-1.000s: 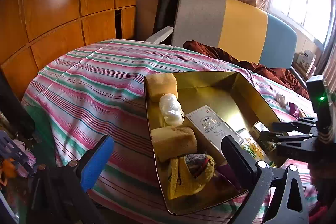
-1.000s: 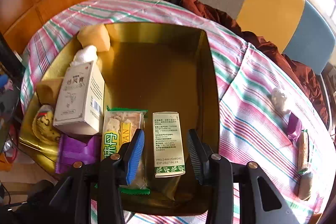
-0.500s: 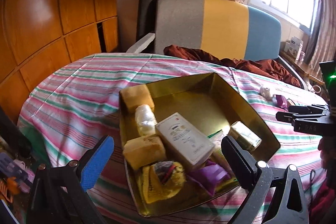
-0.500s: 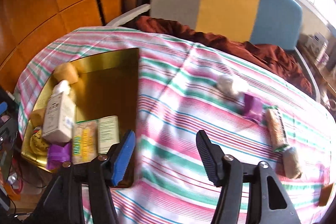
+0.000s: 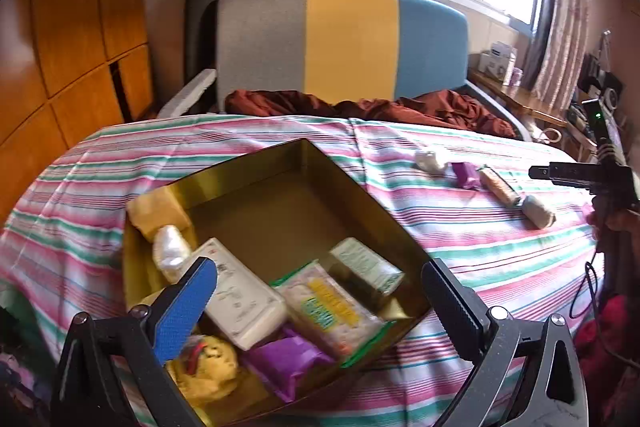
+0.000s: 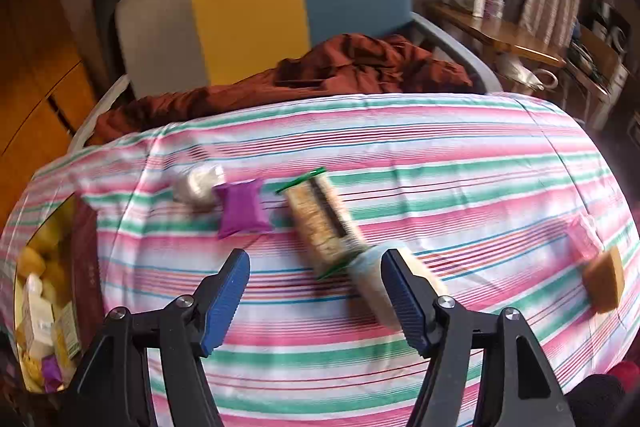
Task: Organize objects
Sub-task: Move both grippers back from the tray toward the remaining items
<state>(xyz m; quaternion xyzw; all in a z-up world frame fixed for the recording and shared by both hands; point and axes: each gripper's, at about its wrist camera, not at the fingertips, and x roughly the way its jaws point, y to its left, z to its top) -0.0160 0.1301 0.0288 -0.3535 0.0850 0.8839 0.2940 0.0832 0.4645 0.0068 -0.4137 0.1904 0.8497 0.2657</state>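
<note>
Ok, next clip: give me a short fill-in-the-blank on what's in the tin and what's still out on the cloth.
1. The open gold tin sits on a ___ tablecloth.
2. The purple packet on the cloth lies between the white wrapped item and the ___-edged cracker pack.
3. The right gripper holds ___.

Missing words: striped; green; nothing

A gold tin (image 5: 360, 183) sits open on the striped cloth, holding a white box (image 5: 240, 291), a cracker pack (image 5: 332, 307), a green-white carton (image 5: 364, 263), a purple packet (image 5: 288, 359) and yellow cakes (image 5: 156, 203). Outside it lie a white wad (image 6: 198, 183), a purple pouch (image 6: 242, 207), a cracker bar (image 6: 320, 223), a pale roll (image 6: 376, 287) and a brown cake (image 6: 604, 279).
</note>
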